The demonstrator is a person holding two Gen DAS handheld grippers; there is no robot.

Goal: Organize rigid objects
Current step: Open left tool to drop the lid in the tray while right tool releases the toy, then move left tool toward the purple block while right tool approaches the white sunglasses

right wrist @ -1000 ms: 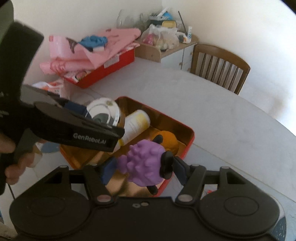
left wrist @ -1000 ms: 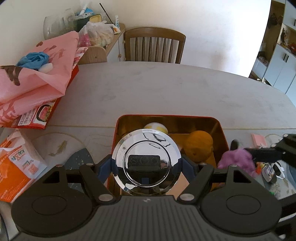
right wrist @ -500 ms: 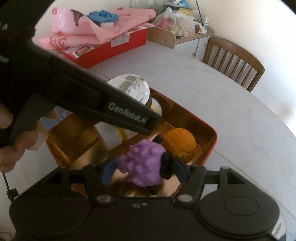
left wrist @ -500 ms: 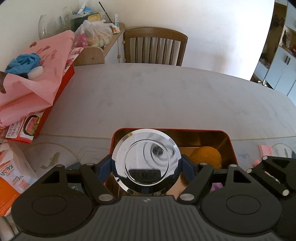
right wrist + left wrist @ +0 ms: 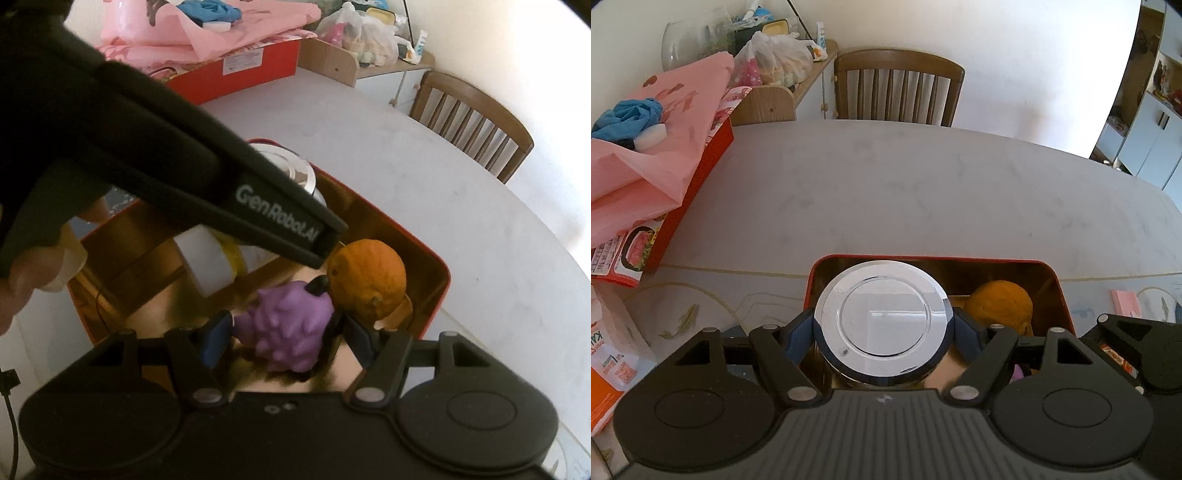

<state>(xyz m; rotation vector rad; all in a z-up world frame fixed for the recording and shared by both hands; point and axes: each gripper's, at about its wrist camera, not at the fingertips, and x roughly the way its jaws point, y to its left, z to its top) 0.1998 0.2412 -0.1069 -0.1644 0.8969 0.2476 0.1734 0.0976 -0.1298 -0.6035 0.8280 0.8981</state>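
While clamped in the right tongs [image 5: 282,332], purple knobbly toy [image 5: 288,325] hangs over tin [image 5: 439,284] near its front edge, touching orange [image 5: 365,280] on the right. Left tongs [image 5: 882,332] clamped on chrome-lidded jar [image 5: 882,317] above tin's left corner.

Two handheld grippers were at work: the left gripper [image 5: 882,328] and the right gripper [image 5: 282,330]. One red tin tray [image 5: 436,291] sat on one table [image 5: 905,192]. Four objects were counted in or over the tray: one chrome-lidded jar [image 5: 882,317], one orange [image 5: 365,282], one purple knobbly toy [image 5: 291,325] and one white-and-yellow bottle [image 5: 218,260]. One wooden chair [image 5: 897,88] stood behind.
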